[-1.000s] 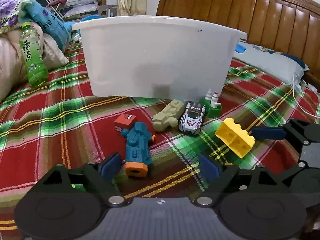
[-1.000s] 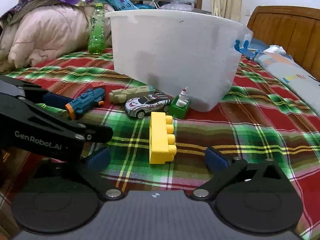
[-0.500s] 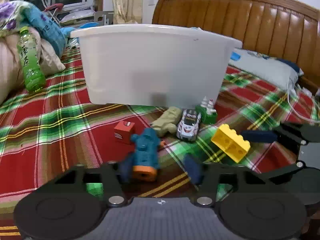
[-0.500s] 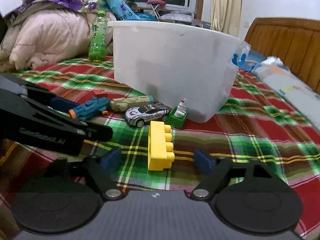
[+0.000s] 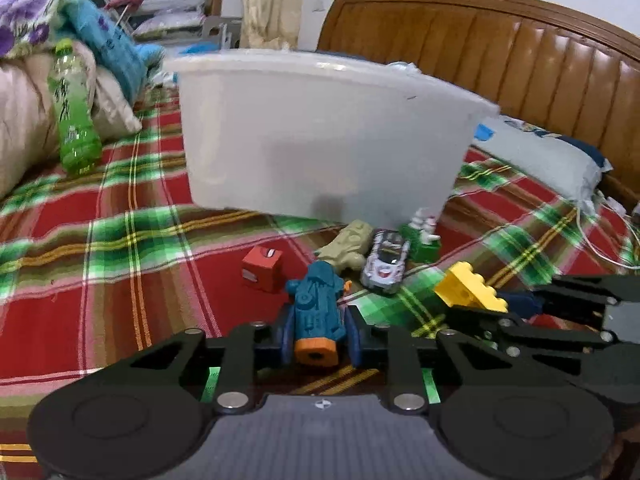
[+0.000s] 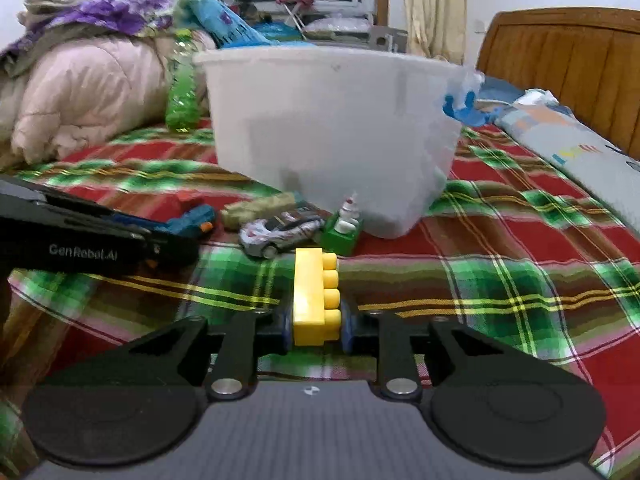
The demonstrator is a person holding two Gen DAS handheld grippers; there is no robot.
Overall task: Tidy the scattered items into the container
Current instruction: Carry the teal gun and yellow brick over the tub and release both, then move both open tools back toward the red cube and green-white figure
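Observation:
My left gripper [image 5: 317,336] is shut on a teal toy with an orange end [image 5: 318,314], just above the plaid bedspread. My right gripper [image 6: 316,330] is shut on a yellow building brick [image 6: 314,296], which also shows in the left wrist view [image 5: 466,288]. The white tub [image 5: 320,136] stands behind them on the bed; it fills the middle of the right wrist view [image 6: 332,128]. In front of the tub lie a red cube [image 5: 262,268], a beige toy [image 5: 346,244], a silver toy car [image 5: 386,260] and a green block with white pegs [image 5: 422,236].
A green drink bottle [image 5: 74,120] leans on piled bedding [image 6: 88,80] at the left. A wooden headboard [image 5: 520,52] and a pillow [image 5: 540,152] are at the right. A white cable [image 5: 608,236] lies by the pillow.
Both grippers have closed: the left on the teal toy, the right on the yellow brick. Both have lifted slightly, and the tub sits lower in each view.

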